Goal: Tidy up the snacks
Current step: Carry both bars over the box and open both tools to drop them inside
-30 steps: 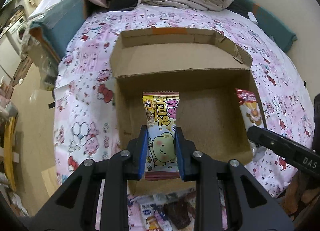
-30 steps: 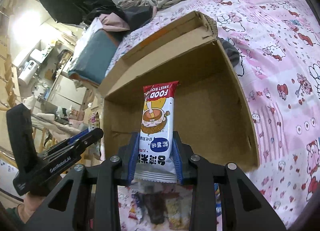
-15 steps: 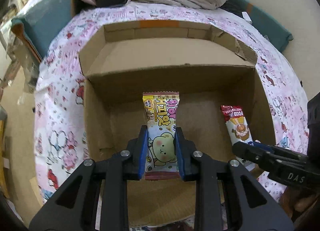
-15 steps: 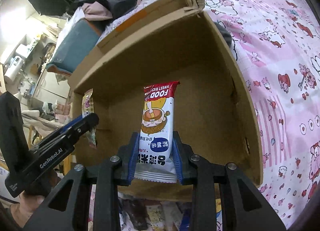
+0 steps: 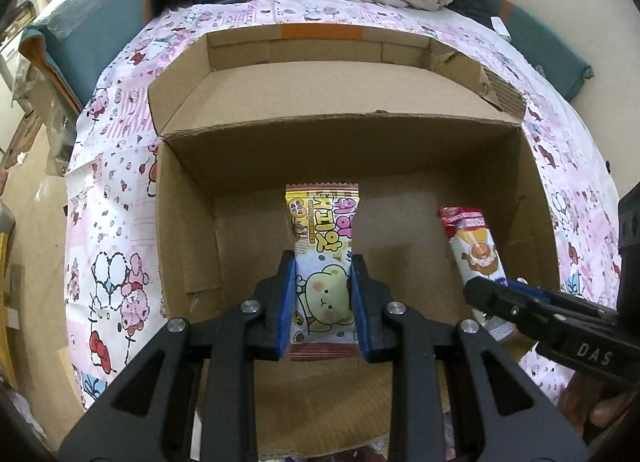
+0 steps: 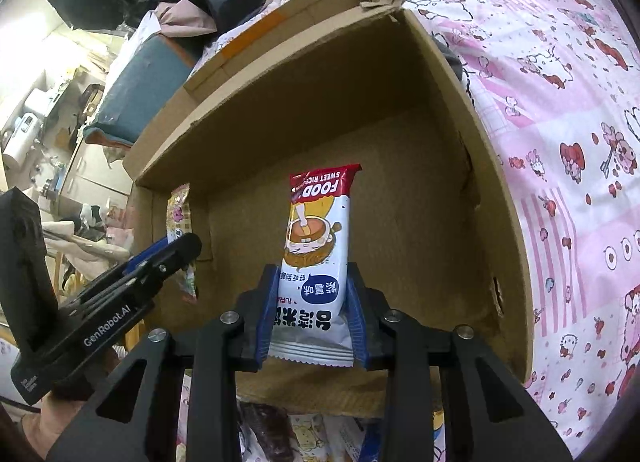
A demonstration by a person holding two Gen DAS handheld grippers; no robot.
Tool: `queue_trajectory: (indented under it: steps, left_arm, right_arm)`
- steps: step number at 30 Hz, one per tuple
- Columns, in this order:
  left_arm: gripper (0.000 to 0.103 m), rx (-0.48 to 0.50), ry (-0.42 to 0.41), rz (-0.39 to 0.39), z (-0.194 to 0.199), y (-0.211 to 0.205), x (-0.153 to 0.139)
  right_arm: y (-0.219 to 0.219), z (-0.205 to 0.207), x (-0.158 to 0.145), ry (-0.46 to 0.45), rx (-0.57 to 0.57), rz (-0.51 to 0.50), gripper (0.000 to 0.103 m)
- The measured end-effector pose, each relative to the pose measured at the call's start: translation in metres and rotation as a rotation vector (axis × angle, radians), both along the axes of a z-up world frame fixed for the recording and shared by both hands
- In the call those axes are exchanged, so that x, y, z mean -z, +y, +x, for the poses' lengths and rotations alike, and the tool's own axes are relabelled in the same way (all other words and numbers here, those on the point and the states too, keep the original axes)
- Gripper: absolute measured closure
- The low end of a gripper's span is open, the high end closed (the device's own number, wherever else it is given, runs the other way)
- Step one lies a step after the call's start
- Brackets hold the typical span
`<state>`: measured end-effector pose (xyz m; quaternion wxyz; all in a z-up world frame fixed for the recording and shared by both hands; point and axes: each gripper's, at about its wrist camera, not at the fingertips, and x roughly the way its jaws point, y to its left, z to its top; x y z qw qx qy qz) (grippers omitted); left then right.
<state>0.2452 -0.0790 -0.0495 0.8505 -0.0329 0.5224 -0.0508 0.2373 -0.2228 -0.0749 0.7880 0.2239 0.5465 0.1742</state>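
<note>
pointing steeply into box (image 5: 248, 166): left gripper (image 5: 325, 294) clamps bear snack (image 5: 324, 246), right gripper (image 6: 311, 310) loosening around rice bar (image 6: 316, 230).

Matt, rough cardboard box (image 5: 344, 86) — glossy plastic snack wrappers (image 5: 324, 258) — printed cloth bedsheet (image 5: 112, 238)

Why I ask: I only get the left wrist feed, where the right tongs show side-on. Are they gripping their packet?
Observer: Yes. The right tongs hold the white rice-snack packet by its lower end. Their jaws have just been opening, but the pads touch it.
Operator: Can you read the packet?
Observer: Its red top band says FOOD, printed upside down from this side.
Operator: Any snacks left outside?
Observer: Several, including a dark packet, lie on the bedsheet before the near wall of the cardboard box.
</note>
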Motion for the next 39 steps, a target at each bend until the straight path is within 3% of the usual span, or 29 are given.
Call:
queue_trajectory:
  steps: [7, 8, 9, 10, 11, 14, 20, 22, 25, 28, 32, 39]
  left_arm:
    - [0.072, 0.022, -0.015, 0.024, -0.003, -0.006, -0.003]
    - [0.063, 0.026, -0.018, 0.028, -0.004, -0.007, -0.003]
    - [0.052, 0.027, -0.022, 0.029, -0.004, -0.008, -0.004]
    - [0.048, 0.026, -0.032, 0.028, -0.006, -0.008, -0.006]
    - [0.041, 0.025, -0.039, 0.027, -0.006, -0.008, -0.007]
    - [0.021, 0.035, -0.059, 0.029, -0.009, -0.009, -0.012]
    - [0.020, 0.031, -0.078, -0.001, -0.013, -0.004, -0.019]
    - [0.020, 0.010, -0.088, -0.016, -0.015, 0.000, -0.019]
    - [0.020, -0.061, -0.138, -0.021, -0.022, 0.011, -0.022]
    - [0.020, -0.083, -0.130, -0.037, -0.024, 0.016, -0.024]
    - [0.002, -0.103, -0.131, -0.066, -0.032, 0.025, -0.028]
    - [0.002, -0.116, -0.165, -0.056, -0.049, 0.033, -0.046]
  right_arm:
    - [-0.001, -0.001, -0.005, -0.026, 0.004, 0.011, 0.066]
    - [-0.001, -0.001, -0.006, -0.030, 0.003, 0.012, 0.064]
    - [-0.001, 0.000, -0.008, -0.033, 0.004, 0.015, 0.055]
    - [-0.002, 0.000, -0.010, -0.041, 0.007, 0.021, 0.043]
    - [-0.002, -0.001, -0.012, -0.053, 0.010, 0.026, 0.038]
    - [-0.003, -0.002, -0.020, -0.097, 0.018, 0.020, 0.033]
    - [-0.003, -0.002, -0.025, -0.116, 0.024, 0.011, 0.027]
    - [-0.003, -0.002, -0.024, -0.113, 0.039, 0.000, 0.016]
    - [-0.001, -0.005, -0.026, -0.134, 0.067, -0.040, 0.012]
    - [0.000, -0.008, -0.032, -0.160, 0.073, -0.045, 0.007]
    - [-0.002, -0.016, -0.039, -0.184, 0.083, -0.044, 0.005]
    - [-0.012, -0.037, -0.053, -0.196, 0.135, -0.057, 0.004]
